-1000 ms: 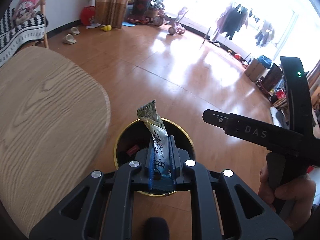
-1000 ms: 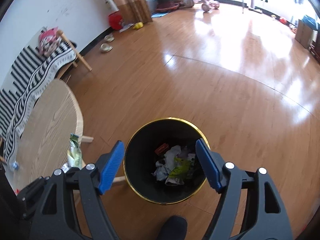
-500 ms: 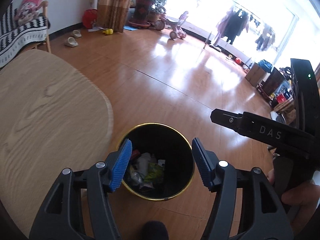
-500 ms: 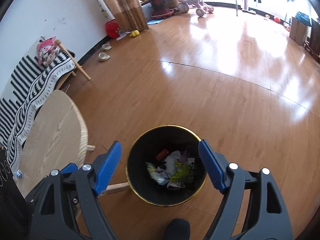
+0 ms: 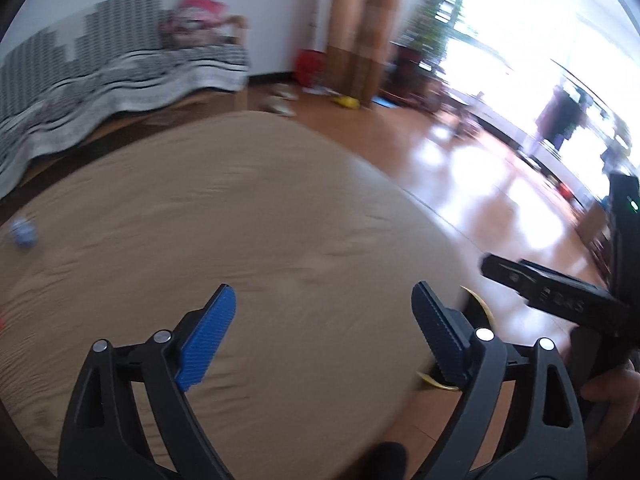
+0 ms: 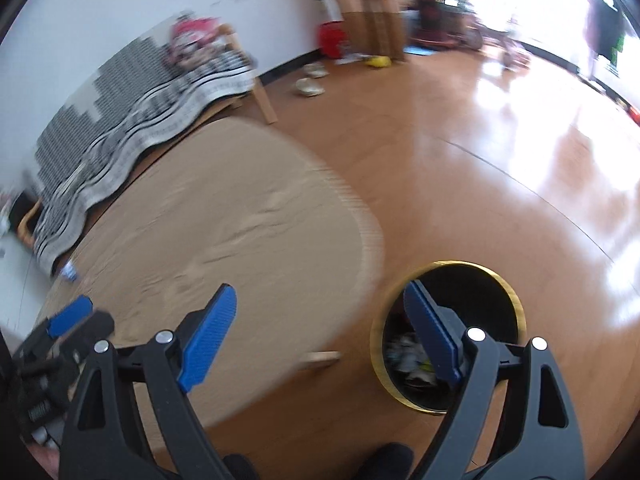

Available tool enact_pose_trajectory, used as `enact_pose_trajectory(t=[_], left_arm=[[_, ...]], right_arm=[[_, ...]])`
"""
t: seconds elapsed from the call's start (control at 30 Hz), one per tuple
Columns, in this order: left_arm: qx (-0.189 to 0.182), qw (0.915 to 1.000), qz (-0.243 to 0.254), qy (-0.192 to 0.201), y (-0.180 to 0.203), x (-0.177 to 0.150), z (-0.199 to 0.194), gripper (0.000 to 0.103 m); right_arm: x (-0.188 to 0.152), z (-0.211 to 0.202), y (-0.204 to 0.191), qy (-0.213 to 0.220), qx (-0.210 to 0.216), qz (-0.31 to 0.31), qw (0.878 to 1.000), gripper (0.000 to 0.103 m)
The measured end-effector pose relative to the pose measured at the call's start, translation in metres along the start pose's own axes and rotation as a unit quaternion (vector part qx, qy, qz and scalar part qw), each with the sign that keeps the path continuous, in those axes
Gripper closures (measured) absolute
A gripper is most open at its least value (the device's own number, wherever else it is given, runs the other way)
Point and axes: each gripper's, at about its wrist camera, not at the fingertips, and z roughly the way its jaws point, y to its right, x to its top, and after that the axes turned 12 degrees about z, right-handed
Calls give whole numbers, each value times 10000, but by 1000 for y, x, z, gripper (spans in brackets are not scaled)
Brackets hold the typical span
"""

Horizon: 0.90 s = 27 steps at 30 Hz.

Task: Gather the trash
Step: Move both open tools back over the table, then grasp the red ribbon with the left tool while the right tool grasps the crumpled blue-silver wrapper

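My left gripper [image 5: 322,320] hangs over the round wooden table [image 5: 240,240], its blue-padded jaws opening with nothing between them. My right gripper [image 6: 320,320] is opening too, also with nothing in it, above the table's edge [image 6: 360,216] and the black bin with a gold rim [image 6: 516,308] on the floor. Crumpled wrappers [image 6: 408,360] lie inside the bin. A small blue scrap [image 5: 24,234] sits at the table's far left, also seen as the scrap [image 6: 70,270] in the right wrist view. A sliver of the bin's rim [image 5: 478,304] shows behind my left gripper's right finger.
A bench with a striped black-and-white blanket [image 6: 160,108] stands behind the table by the white wall. Slippers [image 6: 310,86], a red container [image 6: 332,38] and curtains [image 5: 360,20] lie farther back. Glossy wooden floor [image 6: 500,160] stretches right. A hand [image 5: 612,392] holds the right gripper [image 5: 560,300].
The left gripper let the green wrapper drop into the bin and opened wide. Both grippers then swung left from above the bin to over the table; the views are now blurred.
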Motion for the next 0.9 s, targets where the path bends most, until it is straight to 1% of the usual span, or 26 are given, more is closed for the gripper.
enact_pose_trajectory(t=[0.07, 0.1, 0.13, 0.2, 0.27, 0.3, 0.33, 0.4, 0.47, 0.6, 0.67, 0.77, 0.9], left_arm=[[348, 9990, -290, -11, -43, -12, -15, 15], [463, 9982, -387, -19, -57, -16, -19, 15], [694, 9959, -572, -44, -83, -23, -28, 15], [1069, 9904, -866, -93, -123, -37, -40, 14], [1503, 9807, -1244, -148, -167, -57, -56, 13], [1634, 9772, -1346, -173, -181, -62, -60, 12], [1805, 9722, -1472, -230, -199, -70, -64, 12], [2129, 9609, -1743, -313, -236, -88, -71, 12], [2345, 9521, -1922, -393, -260, -105, -74, 12], [2558, 9380, -2288, -479, -313, -121, -68, 12], [2584, 9339, -2421, -496, -327, -126, -63, 12], [2517, 9333, -2485, -627, -342, -130, -49, 12], [2598, 9302, -2441, -882, -354, -132, -31, 12]], right_arm=[[-9, 8, -43, -112, 204, -357, 9991, 20], [-15, 11, -62, -155, 279, -512, 9982, 20], [-21, 14, -80, -203, 357, -666, 9969, 20], [-36, 22, -122, -403, 628, -940, 9928, 19], [-50, 28, -156, -556, 812, -1143, 9886, 18], [-59, 30, -171, -606, 877, -1254, 9864, 18], [-68, 32, -192, -651, 935, -1410, 9834, 18], [-82, 36, -217, -715, 1022, -1606, 9791, 18], [-99, 42, -242, -807, 1083, -1809, 9742, 18], [-123, 53, -277, -965, 1126, -2117, 9660, 18], [-131, 59, -288, -1022, 1127, -2253, 9623, 18], [-137, 67, -296, -1097, 1128, -2364, 9588, 18], [-141, 74, -301, -1172, 1149, -2445, 9557, 18]])
